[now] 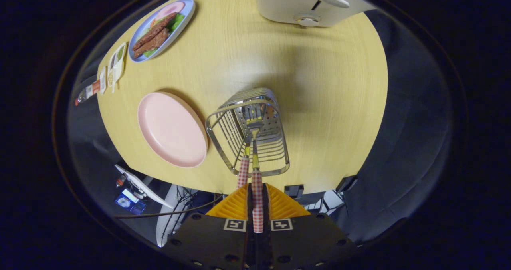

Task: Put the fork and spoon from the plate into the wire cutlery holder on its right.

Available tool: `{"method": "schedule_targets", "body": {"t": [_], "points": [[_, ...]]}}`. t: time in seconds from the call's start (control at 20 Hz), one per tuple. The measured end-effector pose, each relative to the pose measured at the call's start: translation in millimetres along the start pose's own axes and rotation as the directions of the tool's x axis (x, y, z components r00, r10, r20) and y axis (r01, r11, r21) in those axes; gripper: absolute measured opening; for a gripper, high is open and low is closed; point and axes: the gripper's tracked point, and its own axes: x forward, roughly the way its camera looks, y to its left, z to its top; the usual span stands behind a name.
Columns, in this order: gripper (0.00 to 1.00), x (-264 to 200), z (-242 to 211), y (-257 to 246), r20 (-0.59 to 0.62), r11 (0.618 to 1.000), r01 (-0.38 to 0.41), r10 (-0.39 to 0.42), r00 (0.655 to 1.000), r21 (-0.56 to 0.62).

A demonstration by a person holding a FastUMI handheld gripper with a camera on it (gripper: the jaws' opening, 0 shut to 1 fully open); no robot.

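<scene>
Gripper (257, 190) above the holder (249, 132), fingers clamped on a checked-handled utensil (257, 200).
Its head hangs inside the holder, beside a second checked handle (242, 172); the pink plate (171, 129) lies bare just left.

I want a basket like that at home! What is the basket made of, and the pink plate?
The cutlery holder looks like shiny metal wire: thin silvery bars catch the light, and you can see the table through them. The pink plate looks like smooth matte plastic or glazed ceramic; its even, soft sheen leaves that open. The hand-held gripper is shut on a checked cutlery handle.
</scene>
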Motion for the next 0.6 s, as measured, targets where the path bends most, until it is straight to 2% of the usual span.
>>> {"method": "schedule_targets", "body": {"t": [0.05, 0.1, 0.25, 0.4, 0.6], "points": [[0.11, -1.1, 1.5, 0.7, 0.010, 1.000, -0.003, 0.003, 1.000, 0.001], [0.23, -3.9, 3.1, 0.3, 0.023, 1.000, -0.003, 0.003, 1.000, -0.001], [0.38, -9.5, 9.0, -3.5, 0.084, 1.000, -0.002, 0.002, 0.996, -0.002], [0.62, -20.6, 10.8, -4.9, 0.171, 1.000, 0.003, 0.001, 0.985, -0.026], [0.84, -48.3, 11.7, 2.7, 0.360, 0.996, 0.006, 0.026, 0.933, -0.087]]}}
